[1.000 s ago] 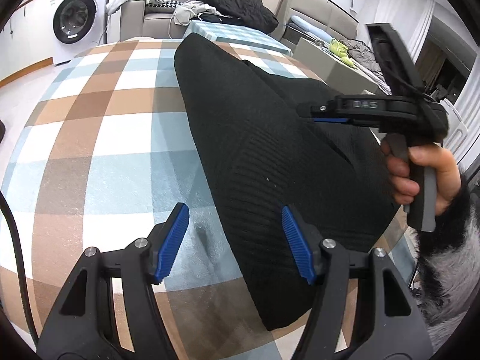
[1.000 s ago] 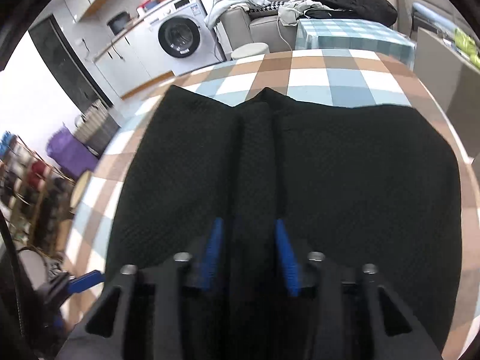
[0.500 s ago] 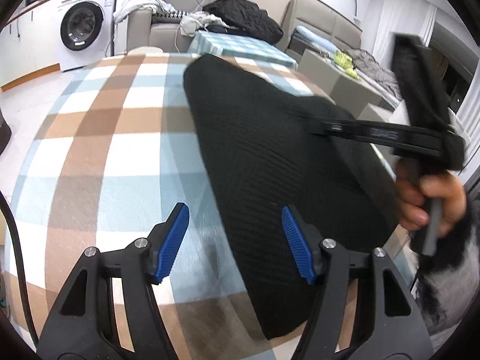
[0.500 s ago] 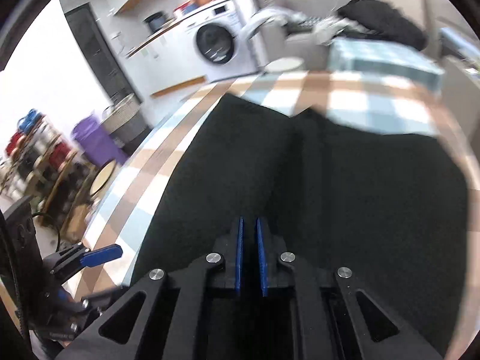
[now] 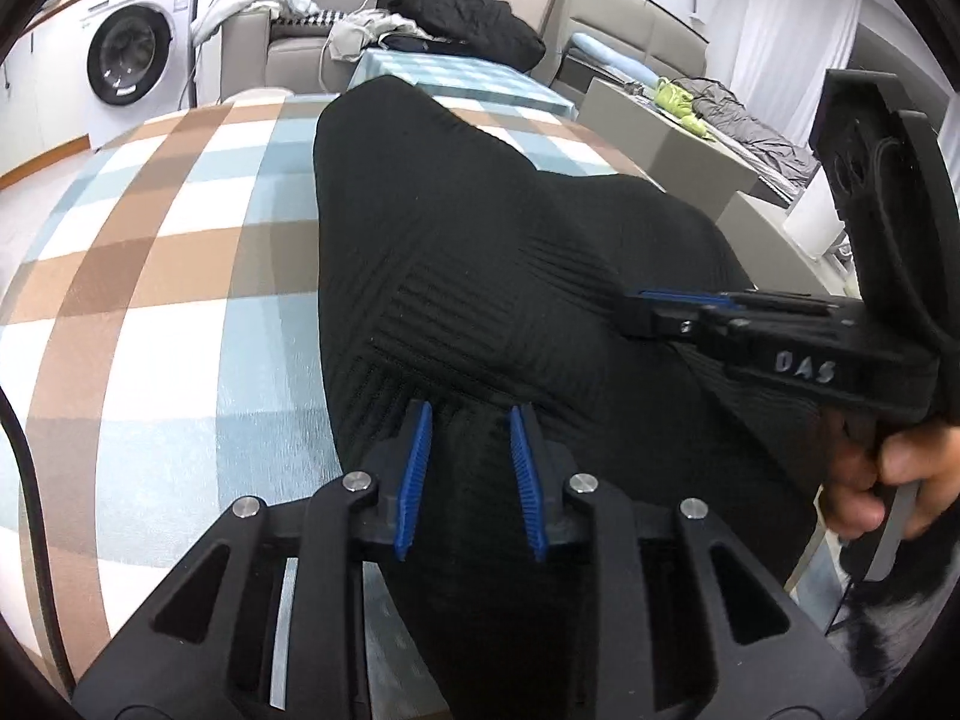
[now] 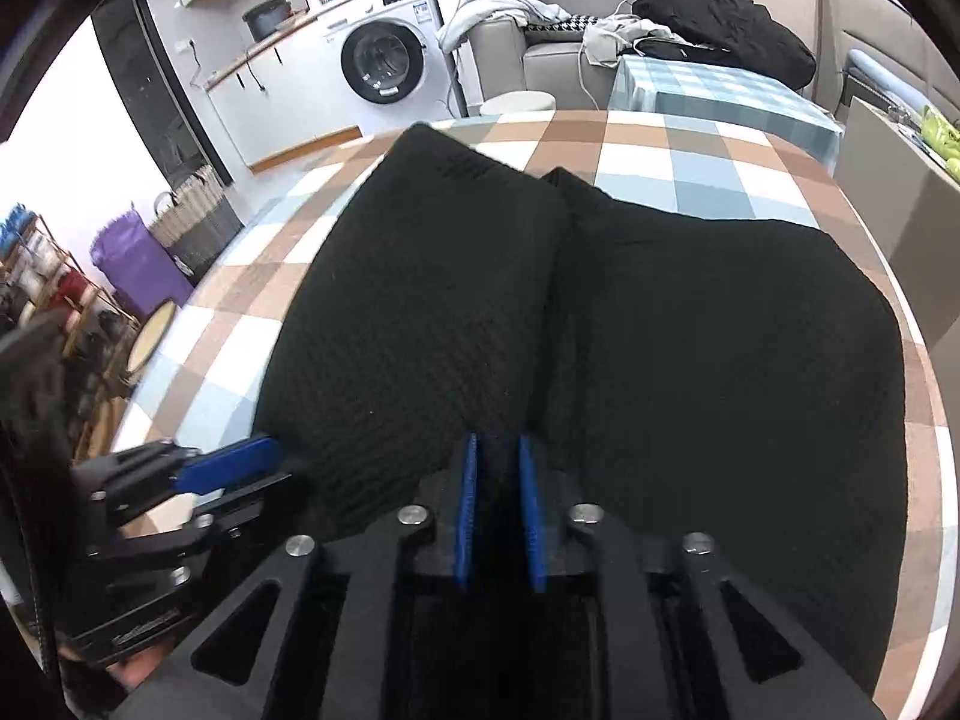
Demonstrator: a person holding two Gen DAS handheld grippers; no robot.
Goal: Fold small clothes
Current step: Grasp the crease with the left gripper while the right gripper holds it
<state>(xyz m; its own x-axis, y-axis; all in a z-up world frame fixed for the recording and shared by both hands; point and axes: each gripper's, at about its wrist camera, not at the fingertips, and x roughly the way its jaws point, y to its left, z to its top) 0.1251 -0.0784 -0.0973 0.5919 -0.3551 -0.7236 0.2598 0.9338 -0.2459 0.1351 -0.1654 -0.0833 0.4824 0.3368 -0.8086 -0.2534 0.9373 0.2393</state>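
A black knitted garment (image 5: 480,210) lies on a table under a brown, blue and white checked cloth (image 5: 150,300). My left gripper (image 5: 471,414) is at the garment's near edge. Its jaws are closing and bunched black fabric fills the gap between the blue pads. My right gripper (image 6: 497,444) has a ridge of the same garment (image 6: 720,330) between its pads, and its jaws are opening slightly. In the left wrist view the right gripper (image 5: 642,306) comes in from the right, with fabric tented up to its tip. The garment's left half stands raised beside the left gripper (image 6: 240,468).
A person's hand (image 5: 900,468) holds the right gripper's handle. Beyond the table are a washing machine (image 5: 129,54), a grey sofa with a black jacket (image 5: 462,18) and a smaller checked table (image 5: 456,72). A purple bin (image 6: 132,264) and a wicker basket (image 6: 192,222) stand on the floor at left.
My left gripper slid right from the bare cloth onto the garment's edge and its jaws narrowed around fabric. The right gripper pinched a fold, then widened a little; the garment's left half rose.
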